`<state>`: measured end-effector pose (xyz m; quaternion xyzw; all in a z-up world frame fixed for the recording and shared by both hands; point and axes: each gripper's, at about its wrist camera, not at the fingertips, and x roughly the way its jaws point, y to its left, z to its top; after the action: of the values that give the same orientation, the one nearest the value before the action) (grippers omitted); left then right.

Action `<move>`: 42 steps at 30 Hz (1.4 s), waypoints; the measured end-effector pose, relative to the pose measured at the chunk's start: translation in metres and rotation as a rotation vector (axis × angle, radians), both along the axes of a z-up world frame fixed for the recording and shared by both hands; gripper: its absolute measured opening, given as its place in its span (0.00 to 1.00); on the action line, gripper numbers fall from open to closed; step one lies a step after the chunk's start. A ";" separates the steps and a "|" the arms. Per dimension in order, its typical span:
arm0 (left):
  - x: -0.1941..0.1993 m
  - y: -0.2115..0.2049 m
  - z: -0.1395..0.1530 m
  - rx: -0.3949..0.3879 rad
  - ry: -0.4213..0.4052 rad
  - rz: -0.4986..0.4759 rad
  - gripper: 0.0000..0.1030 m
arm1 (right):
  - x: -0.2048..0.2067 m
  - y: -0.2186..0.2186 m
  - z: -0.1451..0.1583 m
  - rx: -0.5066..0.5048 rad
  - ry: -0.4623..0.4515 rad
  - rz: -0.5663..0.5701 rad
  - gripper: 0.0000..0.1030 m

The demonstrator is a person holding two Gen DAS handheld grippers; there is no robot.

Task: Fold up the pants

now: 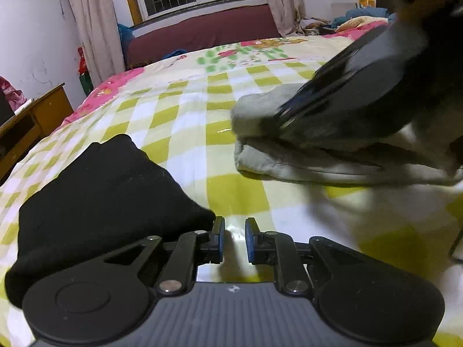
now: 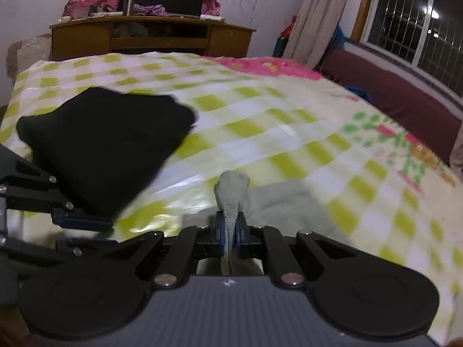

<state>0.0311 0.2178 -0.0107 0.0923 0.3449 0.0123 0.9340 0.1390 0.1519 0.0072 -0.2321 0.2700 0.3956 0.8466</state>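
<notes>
My right gripper has its jaws clenched on a fold of the grey pants lying right of frame centre on the checked bed, my left gripper slightly parted and holding nothing, beside the black garment at lower left.

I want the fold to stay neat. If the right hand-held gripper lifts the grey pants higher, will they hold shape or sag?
Probably sag: the grey pants bunch limply above the right hand-held gripper, which is shut on them. They look soft, likely light, since a pinch holds them. The glossy checked bedcover may let them slide.
</notes>
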 end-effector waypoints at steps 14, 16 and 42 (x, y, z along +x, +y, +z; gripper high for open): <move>-0.011 -0.003 0.023 0.012 -0.080 -0.016 0.35 | -0.030 -0.042 -0.003 0.043 0.112 0.020 0.40; -0.005 -0.008 0.033 0.000 -0.127 -0.028 0.35 | -0.035 -0.063 0.003 0.066 0.128 -0.014 0.40; 0.083 -0.186 0.011 0.043 -0.010 -0.348 0.44 | 0.161 -0.291 -0.016 0.013 0.113 -0.852 0.55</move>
<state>0.1140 0.0314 0.0005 0.1705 0.3190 -0.1415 0.9215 0.3004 -0.1386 -0.0092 -0.0726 0.3854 0.0245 0.9196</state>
